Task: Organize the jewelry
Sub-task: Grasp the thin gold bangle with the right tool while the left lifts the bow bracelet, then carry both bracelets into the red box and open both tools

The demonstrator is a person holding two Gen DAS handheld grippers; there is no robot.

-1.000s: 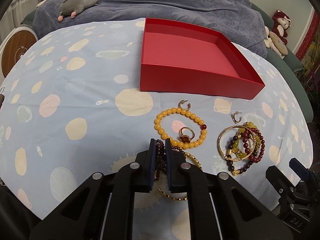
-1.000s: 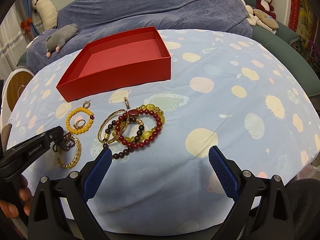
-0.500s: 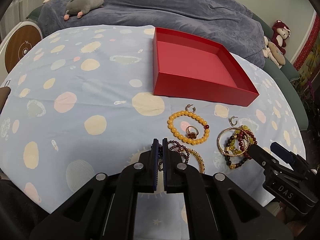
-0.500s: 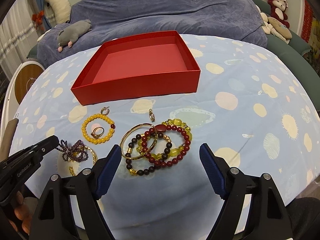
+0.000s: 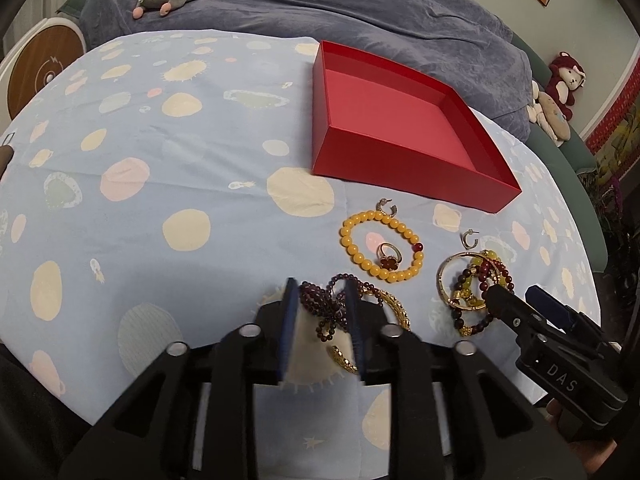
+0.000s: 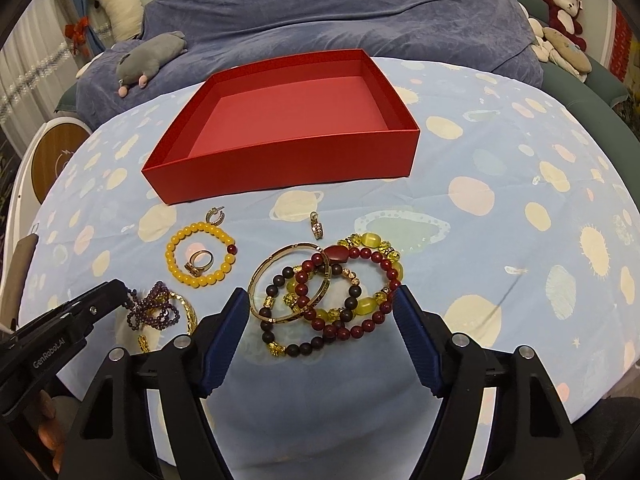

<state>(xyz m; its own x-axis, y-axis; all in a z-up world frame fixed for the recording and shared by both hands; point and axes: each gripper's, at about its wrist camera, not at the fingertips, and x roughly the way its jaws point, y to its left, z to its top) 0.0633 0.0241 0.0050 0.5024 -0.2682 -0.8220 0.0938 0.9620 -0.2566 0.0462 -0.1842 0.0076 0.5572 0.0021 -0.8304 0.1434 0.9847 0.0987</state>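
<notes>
We see a bench (image 6: 500, 152) covered with a pale blue cloth dotted with planets, and a couch draped in a blue blanket (image 6: 320, 8) behind it. An open red box (image 6: 288, 120) sits on the cloth toward the far side, with nothing visible inside.

Near its front wall lies the jewelry. A heap of overlapping bracelets (image 6: 332, 292), red, dark and yellow beads with a gold bangle, lies just ahead of our right tool (image 6: 320, 336), whose blue-padded fingers stand wide apart on either side of the heap's near edge, gripping nothing. To the left, a yellow bead bracelet (image 6: 202, 256) rings a gold ring (image 6: 199, 261). Two small gold earrings (image 6: 216, 216) lie between the bracelets and the box, well apart from each other.

Our left tool (image 5: 320, 316) is open to a narrow gap, its fingers set on either side of a tangled purple bead strand (image 5: 330, 304) that lies over a gold chain bracelet (image 5: 394, 306). We cannot tell whether the pads touch the beads.
</notes>
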